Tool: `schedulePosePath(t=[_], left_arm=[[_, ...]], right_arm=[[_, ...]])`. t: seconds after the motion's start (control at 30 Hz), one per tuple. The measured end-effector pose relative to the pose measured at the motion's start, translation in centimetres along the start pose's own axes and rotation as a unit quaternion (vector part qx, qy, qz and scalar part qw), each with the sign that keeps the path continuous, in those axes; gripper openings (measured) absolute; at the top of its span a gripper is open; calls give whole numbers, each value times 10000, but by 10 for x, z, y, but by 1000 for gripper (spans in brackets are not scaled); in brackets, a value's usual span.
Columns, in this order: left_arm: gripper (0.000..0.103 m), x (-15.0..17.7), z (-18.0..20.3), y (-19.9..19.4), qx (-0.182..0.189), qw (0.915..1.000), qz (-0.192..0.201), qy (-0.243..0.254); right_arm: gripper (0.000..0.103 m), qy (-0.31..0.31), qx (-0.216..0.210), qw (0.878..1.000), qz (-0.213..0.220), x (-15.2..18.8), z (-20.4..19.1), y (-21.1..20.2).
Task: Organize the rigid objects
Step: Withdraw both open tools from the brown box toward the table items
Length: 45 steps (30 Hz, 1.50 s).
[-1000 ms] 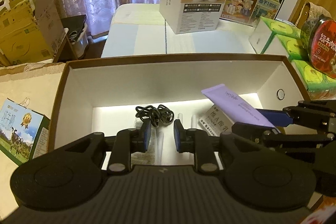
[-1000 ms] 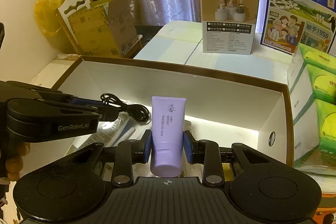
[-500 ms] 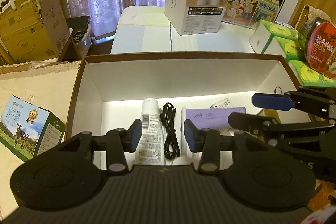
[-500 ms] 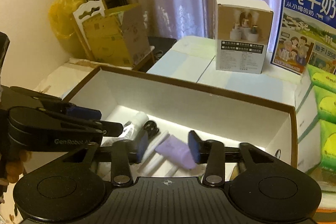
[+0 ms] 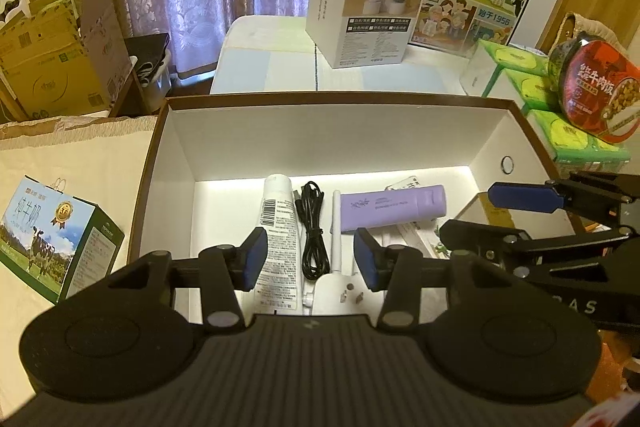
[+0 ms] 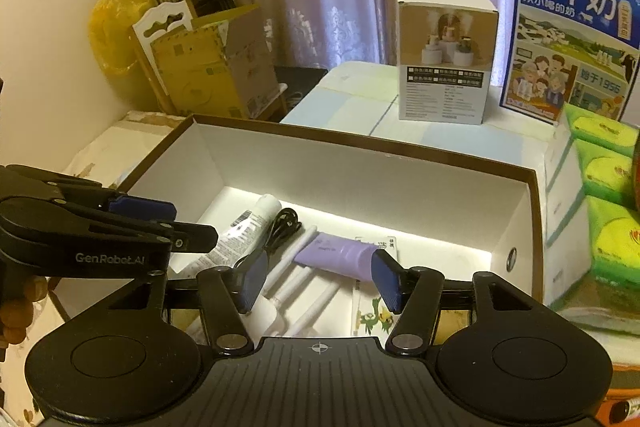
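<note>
While both tools hover empty, left tool and right tool spread wide, the purple tube lies flat in the box (at 3 o'clock of the black cable).

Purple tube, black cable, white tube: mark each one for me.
Purple tube (image 5: 394,206), left wrist view, middle of its body.
Black cable (image 5: 311,231), left wrist view, middle of the bundle.
White tube (image 5: 277,227), left wrist view, printed label.

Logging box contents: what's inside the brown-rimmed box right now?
Inside the box: white tube, black cable, purple tube lying over white sticks and leaflets. Near floor hidden by grippers.
</note>
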<state>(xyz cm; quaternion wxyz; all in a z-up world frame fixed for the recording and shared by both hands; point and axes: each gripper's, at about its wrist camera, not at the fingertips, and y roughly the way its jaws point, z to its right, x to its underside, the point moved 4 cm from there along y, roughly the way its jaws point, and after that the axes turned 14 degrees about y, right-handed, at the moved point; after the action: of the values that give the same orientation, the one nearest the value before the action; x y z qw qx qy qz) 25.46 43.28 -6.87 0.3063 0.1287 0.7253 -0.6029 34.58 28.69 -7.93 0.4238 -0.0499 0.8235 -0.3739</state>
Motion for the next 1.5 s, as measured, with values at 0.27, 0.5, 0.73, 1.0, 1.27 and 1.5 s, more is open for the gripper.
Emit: schedulePosePath(t=[0.27,0.5,0.73,1.0,1.27,1.5], left_arm=[[44,5,11,-18,49,9999,120,42],[44,9,24,-36,73,9997,232,96],[44,14,39,-55,91,9992,353,149],[48,26,57,-79,117,9987,473,158],[51,47,99,-97,362,9979,490,197],[51,70,142,-98,593,9976,281,210]], right_arm=[[56,113,41,9999,58,8,3,-18],[56,189,30,9997,161,15,2,-36],[56,266,-29,9992,286,25,1,-57],[58,351,-80,9985,416,41,2,-85],[63,535,-89,9976,430,69,18,-123],[67,694,24,9970,338,94,42,-152]])
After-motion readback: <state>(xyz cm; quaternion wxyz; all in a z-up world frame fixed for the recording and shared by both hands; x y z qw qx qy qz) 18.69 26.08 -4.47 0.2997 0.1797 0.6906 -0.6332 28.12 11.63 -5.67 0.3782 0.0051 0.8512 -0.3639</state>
